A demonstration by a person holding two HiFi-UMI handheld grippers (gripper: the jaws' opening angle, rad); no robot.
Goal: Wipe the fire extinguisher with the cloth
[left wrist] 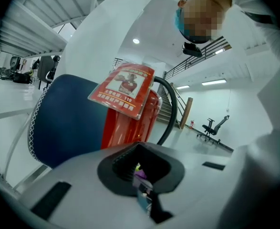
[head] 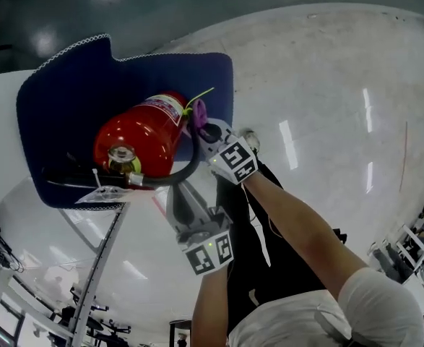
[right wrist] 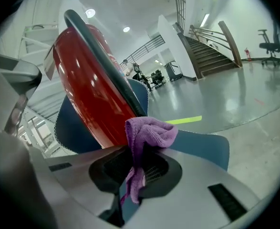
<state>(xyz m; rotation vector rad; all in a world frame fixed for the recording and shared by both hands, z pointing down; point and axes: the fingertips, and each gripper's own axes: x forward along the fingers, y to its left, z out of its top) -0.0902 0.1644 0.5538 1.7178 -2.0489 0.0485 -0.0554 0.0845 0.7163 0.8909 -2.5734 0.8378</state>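
Head view — hose across extinguisher, cloth in right tool, mat beneath

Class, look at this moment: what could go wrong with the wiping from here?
The red metal fire extinguisher is not gripped by the left tongs; a push might tip it. The bunched purple cloth in the right tongs could snag on the black rubber hose.

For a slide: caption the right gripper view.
Right gripper, shut on a purple cloth, holds it by the red fire extinguisher and its black hose.
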